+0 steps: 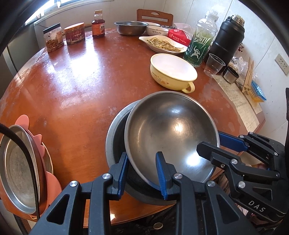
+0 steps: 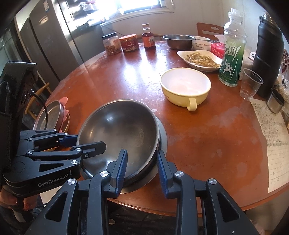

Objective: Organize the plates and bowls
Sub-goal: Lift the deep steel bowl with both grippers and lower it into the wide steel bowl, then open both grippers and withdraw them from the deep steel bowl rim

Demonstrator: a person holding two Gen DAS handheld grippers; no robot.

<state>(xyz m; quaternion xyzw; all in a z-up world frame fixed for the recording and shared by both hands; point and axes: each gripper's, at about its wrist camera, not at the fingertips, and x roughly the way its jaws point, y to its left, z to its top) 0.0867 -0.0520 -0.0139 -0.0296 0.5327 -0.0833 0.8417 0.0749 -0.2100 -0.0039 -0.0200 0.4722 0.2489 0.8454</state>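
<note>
A: Main item? Quick.

B: Steel bowl (image 1: 171, 133), tilted, sitting inside a wider steel basin (image 1: 115, 137) at the near edge of the round wooden table (image 1: 75, 90). The bowl leans, it isn't nested flat.

A: Left gripper?

B: Left gripper (image 1: 142, 173) straddles the bowl's near rim, one blue pad outside and one inside. Jaws are narrow, with a gap showing at the rim. Can't tell whether it's actually pinching.

A: Right gripper?

B: Right gripper (image 2: 141, 167) is on the same bowl's rim at its right side, one pad inside, one outside past the basin wall. Jaws are partly apart. Same answer, grip can't be judged.

A: Other dishes?

B: Steel plate (image 1: 16, 173) propped upright in a pink rack (image 1: 48, 180) at the near left edge. Yellow handled bowl (image 1: 171, 72) farther in, right of centre, upright, apart from the steel pair. Beyond it a white dish of food (image 1: 162, 44), then another steel bowl (image 1: 131, 27) and a white bowl (image 1: 156, 29) at the far edge.

A: Clutter?

B: Two jars (image 1: 54, 38) and a sauce bottle (image 1: 98, 24) at the far left edge. Green-label bottle (image 1: 200, 39), black flask (image 1: 226, 38), clear plastic cup (image 1: 214, 65) and papers (image 1: 240, 101) along the right edge. Chair back (image 1: 154, 16) behind the table.
</note>
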